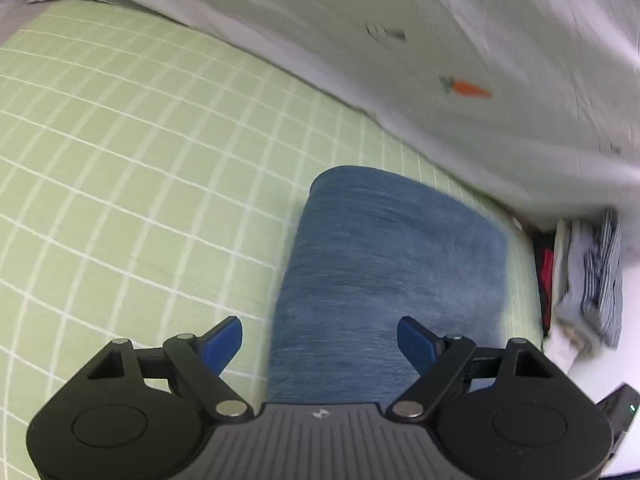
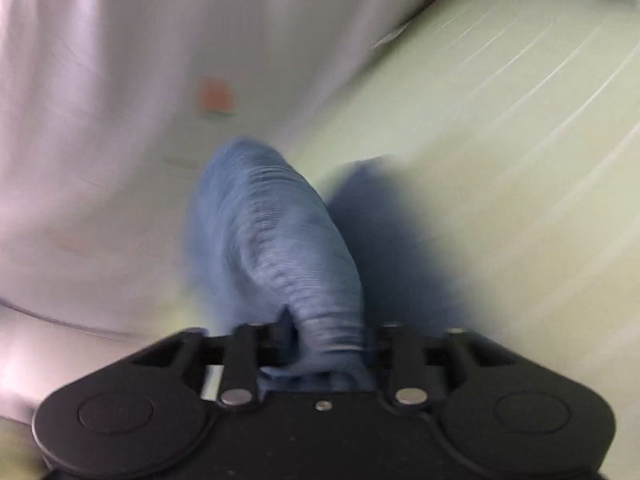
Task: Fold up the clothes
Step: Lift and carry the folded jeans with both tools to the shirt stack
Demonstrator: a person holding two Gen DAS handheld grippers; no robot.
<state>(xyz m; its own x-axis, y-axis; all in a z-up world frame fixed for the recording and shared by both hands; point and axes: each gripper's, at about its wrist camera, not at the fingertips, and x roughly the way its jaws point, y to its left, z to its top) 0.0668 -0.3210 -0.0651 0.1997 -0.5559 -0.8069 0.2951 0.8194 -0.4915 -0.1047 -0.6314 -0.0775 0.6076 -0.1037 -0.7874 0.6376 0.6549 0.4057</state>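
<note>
Blue cloth (image 2: 280, 248) is pinched in the right fingers (image 2: 320, 344); left fingers (image 1: 320, 344) spread, empty.

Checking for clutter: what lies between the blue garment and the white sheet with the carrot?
Only bare green checked bedding separates the blue garment from the white sheet, shown in the left wrist view.
</note>
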